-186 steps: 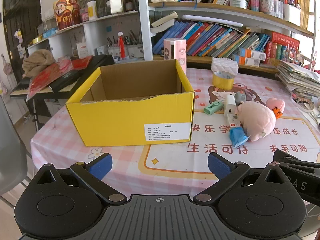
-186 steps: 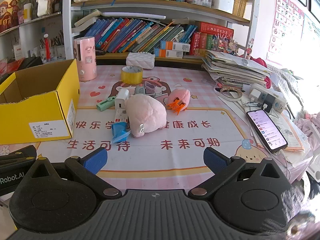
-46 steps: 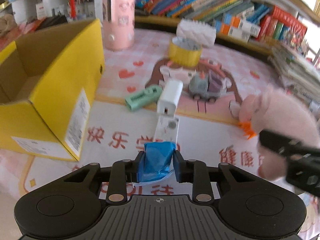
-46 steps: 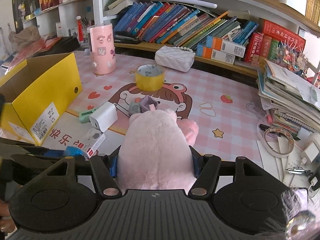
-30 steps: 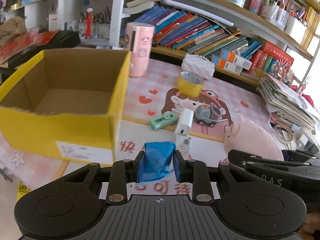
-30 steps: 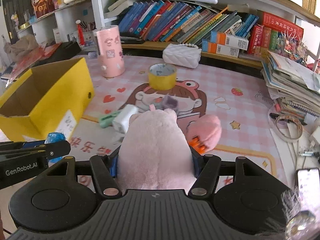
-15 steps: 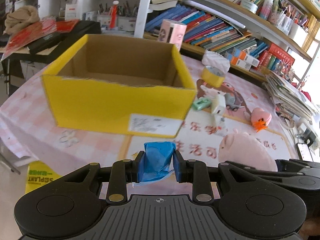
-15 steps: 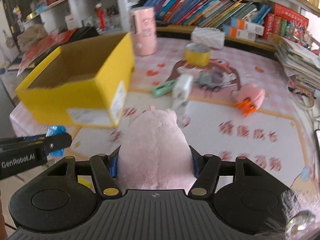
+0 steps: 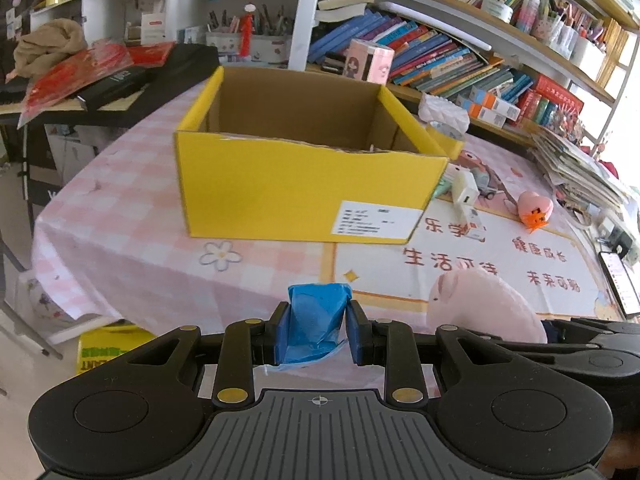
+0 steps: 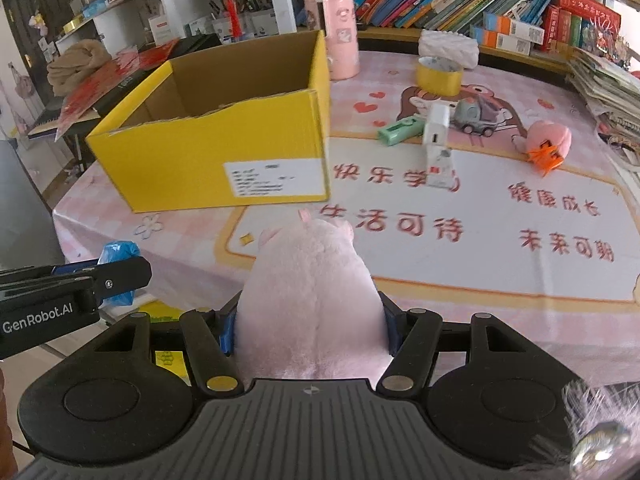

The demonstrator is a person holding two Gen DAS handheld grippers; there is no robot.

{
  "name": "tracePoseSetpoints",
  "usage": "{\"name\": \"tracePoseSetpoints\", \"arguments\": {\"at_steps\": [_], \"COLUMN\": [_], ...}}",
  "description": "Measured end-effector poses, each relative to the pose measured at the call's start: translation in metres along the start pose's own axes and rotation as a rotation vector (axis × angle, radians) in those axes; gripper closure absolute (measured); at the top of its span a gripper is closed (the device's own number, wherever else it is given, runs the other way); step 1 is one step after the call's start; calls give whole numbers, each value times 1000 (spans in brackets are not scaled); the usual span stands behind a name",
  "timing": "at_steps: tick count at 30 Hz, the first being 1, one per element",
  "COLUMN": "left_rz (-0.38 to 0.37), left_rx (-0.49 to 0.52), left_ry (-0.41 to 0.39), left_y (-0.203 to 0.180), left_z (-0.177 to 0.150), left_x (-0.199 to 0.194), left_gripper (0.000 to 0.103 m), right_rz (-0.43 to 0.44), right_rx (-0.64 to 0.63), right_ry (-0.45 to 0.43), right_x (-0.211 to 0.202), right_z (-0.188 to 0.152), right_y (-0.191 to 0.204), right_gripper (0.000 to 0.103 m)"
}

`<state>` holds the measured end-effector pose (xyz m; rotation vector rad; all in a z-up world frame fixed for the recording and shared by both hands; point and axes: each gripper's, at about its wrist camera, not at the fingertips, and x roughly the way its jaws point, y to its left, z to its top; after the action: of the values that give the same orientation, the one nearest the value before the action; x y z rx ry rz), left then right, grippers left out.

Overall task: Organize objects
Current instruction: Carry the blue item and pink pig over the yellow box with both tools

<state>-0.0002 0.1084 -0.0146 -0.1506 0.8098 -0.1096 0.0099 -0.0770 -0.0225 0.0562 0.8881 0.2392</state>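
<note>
My left gripper [image 9: 318,326] is shut on a crumpled blue packet [image 9: 316,320] and holds it in the air before the table's near edge. The open yellow cardboard box [image 9: 304,196] stands ahead of it, its inside empty as far as I see. My right gripper [image 10: 310,326] is shut on a pink plush pig [image 10: 310,292], held above the table's front part, right of the left gripper [image 10: 116,276]. The box [image 10: 216,160] lies ahead and left of the pig. The pig also shows in the left wrist view [image 9: 480,308].
On the pink tablecloth right of the box lie a white charger [image 10: 436,128], a white tube box [image 10: 438,168], a green stapler [image 10: 400,130], a grey toy car [image 10: 474,116], a small pink toy [image 10: 546,142], a yellow tape roll [image 10: 438,74], a pink canister [image 10: 338,34]. A phone [image 9: 618,284] lies far right.
Both grippers have pulled back towards the table's near left edge with their loads still held. The yellow box now lies straight ahead of the left gripper.
</note>
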Motion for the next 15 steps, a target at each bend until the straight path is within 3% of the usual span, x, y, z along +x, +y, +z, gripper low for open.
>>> {"name": "tracePoseSetpoints", "arguments": {"at_steps": [15], "left_rz": [-22], "left_rx": [-12], "left_ry": [-26], "left_y": [30], "left_z": [-4], "left_x": [-13], "left_gripper": [76], "right_rz": [-6], "right_rx": [-28], "right_ry": [-2], "right_x": [-3], "right_z": [-5], "right_y": [38], "right_gripper": [42]}}
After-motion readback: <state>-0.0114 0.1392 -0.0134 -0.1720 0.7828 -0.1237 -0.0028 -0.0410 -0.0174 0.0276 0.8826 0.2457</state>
